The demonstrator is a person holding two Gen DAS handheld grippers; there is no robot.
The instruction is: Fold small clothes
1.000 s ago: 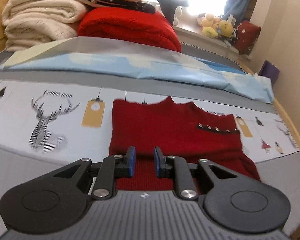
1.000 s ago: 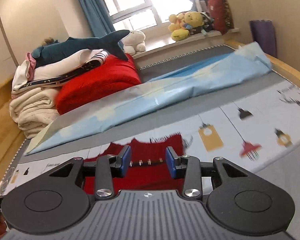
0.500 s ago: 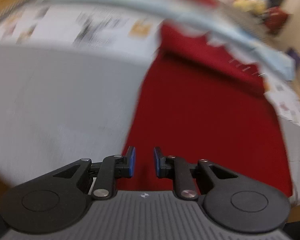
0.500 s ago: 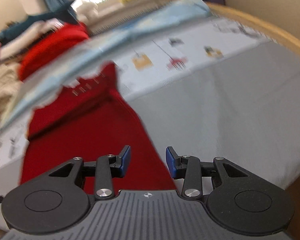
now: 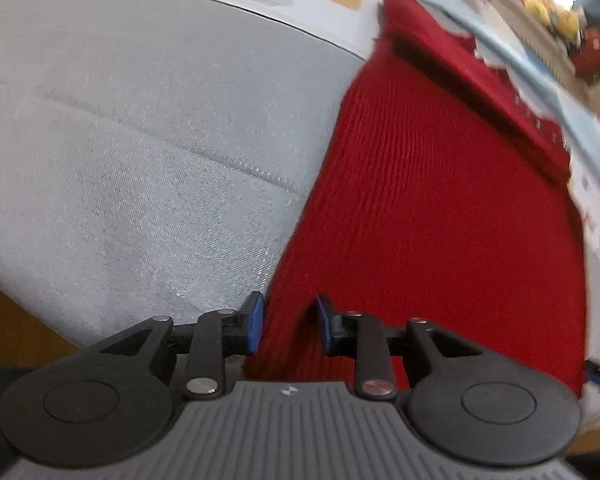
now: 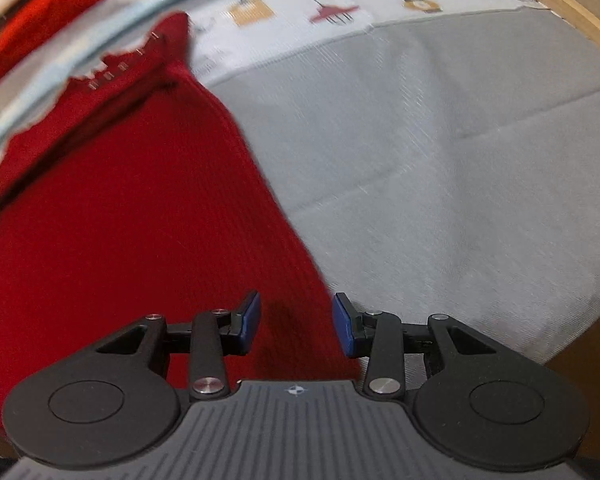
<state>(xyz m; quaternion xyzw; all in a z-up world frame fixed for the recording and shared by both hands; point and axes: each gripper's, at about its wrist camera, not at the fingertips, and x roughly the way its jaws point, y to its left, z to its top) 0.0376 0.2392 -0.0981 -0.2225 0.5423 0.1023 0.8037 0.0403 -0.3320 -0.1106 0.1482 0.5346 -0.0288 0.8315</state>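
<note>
A small red knit garment [image 5: 440, 200] lies flat on the grey bed sheet [image 5: 140, 140], its top end with a row of small studs [image 6: 116, 68] far from me. My left gripper [image 5: 290, 322] is open just above the garment's near left hem corner, the cloth edge between its blue pads. My right gripper [image 6: 296, 322] is open wider over the near right hem corner of the garment [image 6: 140, 220]. Neither holds the cloth.
A white printed sheet [image 6: 340, 8] with deer and lamp drawings and a light blue cover [image 5: 540, 80] lie beyond the garment. A red quilt [image 6: 60, 8] sits at the back. The wooden bed edge [image 6: 580, 20] runs along the right.
Both grippers have tilted down and dropped close to the garment's near hem. The room and window have left the views. Both jaw gaps look about as before.
</note>
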